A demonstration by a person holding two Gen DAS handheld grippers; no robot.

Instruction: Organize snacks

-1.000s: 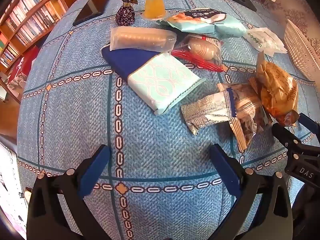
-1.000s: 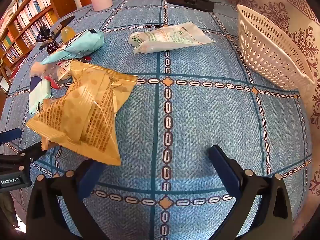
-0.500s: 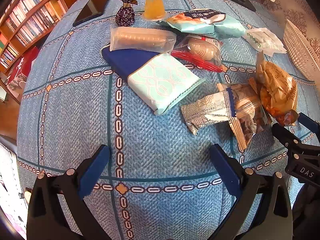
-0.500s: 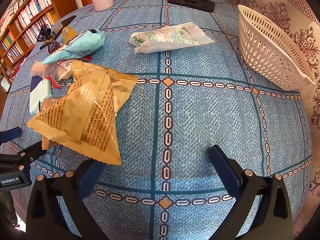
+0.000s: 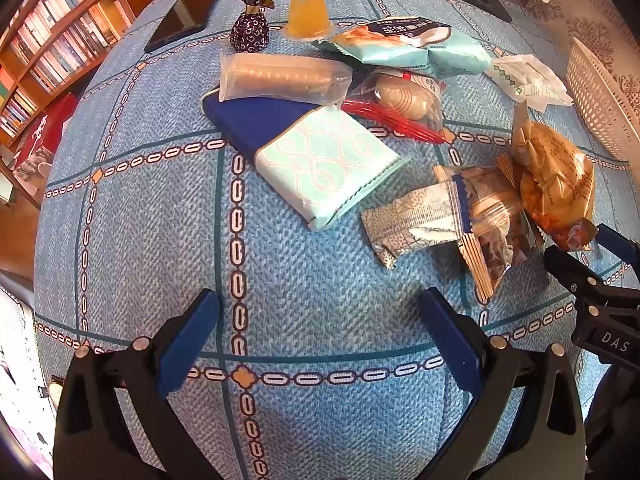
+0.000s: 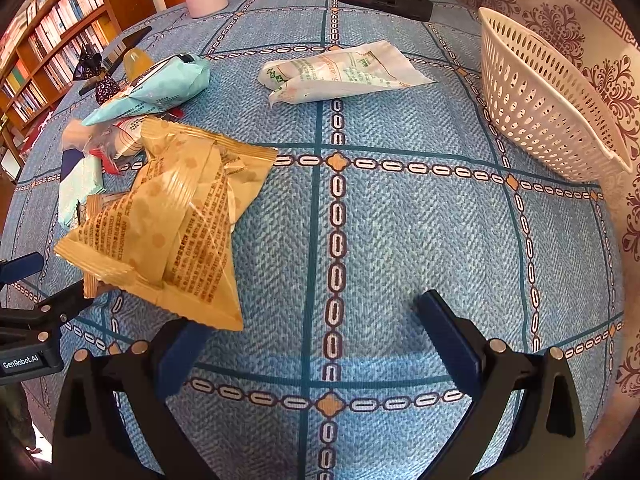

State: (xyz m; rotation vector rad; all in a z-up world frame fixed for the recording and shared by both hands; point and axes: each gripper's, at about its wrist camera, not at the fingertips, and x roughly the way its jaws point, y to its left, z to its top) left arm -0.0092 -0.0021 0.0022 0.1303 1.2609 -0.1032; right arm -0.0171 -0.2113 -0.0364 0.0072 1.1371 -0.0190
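Both tongs spread wide, empty; crinkled tan plastic snack bag (image 6: 168,228) lies on worktop just ahead-left of right tongs (image 6: 316,340), long axis slanting away leftward; right nearer than left tongs (image 5: 320,332); white perforated plastic basket (image 6: 540,104) far right.

"DAS" on right hand-held gripper (image 5: 612,268); "GenRobot.AI" on left hand-held gripper (image 6: 24,292); snack-pack print unreadable.

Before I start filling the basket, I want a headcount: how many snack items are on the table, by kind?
Sealed packets: 8, e.g. tan bag, white-green packet, mint-patterned pack, clear sleeve
Jelly cup: 1
Wrapped purple sweet: 1
Total: 10, none in the white basket as far as visible.
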